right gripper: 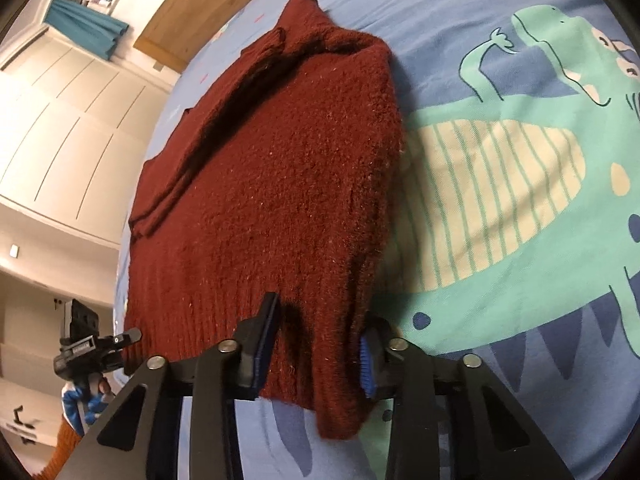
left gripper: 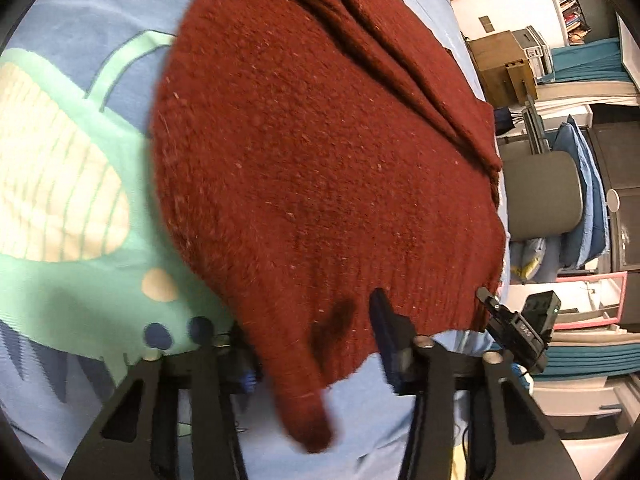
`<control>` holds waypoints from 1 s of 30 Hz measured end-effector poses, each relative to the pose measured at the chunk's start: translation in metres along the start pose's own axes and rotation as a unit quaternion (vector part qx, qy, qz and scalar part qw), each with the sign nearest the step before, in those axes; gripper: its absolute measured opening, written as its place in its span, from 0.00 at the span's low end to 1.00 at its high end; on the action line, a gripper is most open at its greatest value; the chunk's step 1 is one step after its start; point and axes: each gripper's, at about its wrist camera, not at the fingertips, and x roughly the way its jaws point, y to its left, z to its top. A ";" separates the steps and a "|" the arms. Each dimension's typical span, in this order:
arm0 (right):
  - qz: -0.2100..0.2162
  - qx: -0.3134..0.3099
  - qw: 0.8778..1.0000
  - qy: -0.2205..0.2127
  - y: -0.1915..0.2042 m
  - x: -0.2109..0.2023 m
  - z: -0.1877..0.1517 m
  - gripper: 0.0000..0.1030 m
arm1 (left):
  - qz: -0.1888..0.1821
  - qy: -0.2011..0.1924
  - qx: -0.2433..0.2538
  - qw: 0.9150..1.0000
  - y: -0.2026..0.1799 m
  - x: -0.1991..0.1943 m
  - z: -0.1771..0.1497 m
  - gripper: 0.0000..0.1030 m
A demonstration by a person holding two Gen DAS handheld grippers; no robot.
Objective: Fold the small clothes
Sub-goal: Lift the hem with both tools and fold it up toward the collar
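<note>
- Left wrist view shows our left gripper [left gripper: 308, 344] parted wide, straddling one hem corner of the maroon sweater [left gripper: 320, 160]. Our right gripper [right gripper: 318, 344] stands likewise at the other corner, neither visibly pinching.
- We should close on both corners evenly before lifting.
- Beneath the sweater lies a soft dinosaur bedsheet [left gripper: 80, 20]; white cupboards [right gripper: 60, 120] stand beyond.

**Colours and patterns**

Dark maroon knit sweater [right gripper: 272, 184], flecked with pale lint, ribbed at the hem. Light blue bedsheet [right gripper: 440, 20] printed with a mint-green dinosaur [right gripper: 540, 240]: cream belly striped in green, navy spots, cream oval. Black right gripper [right gripper: 316, 344] with blue pads [right gripper: 366, 364]. Black left gripper [left gripper: 310, 344], pads possibly blue too. Teal curtain [right gripper: 86, 30].
</note>
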 end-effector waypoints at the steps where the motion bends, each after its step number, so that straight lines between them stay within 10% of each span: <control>1: 0.000 -0.002 1.000 0.002 0.001 0.000 0.000 0.23 | 0.001 0.002 0.003 1.000 0.001 -0.001 -0.001 0.26; 4: 0.006 -0.006 1.000 0.004 0.002 -0.001 0.003 0.12 | 0.007 -0.006 0.007 1.000 0.001 -0.007 0.001 0.08; 18: 0.074 -0.074 0.993 -0.062 0.061 -0.036 0.057 0.10 | -0.054 -0.097 0.028 0.993 -0.028 -0.066 0.032 0.07; 30: 0.044 -0.093 0.984 -0.146 0.094 -0.039 0.168 0.10 | -0.039 -0.174 0.049 0.983 -0.068 -0.091 0.137 0.07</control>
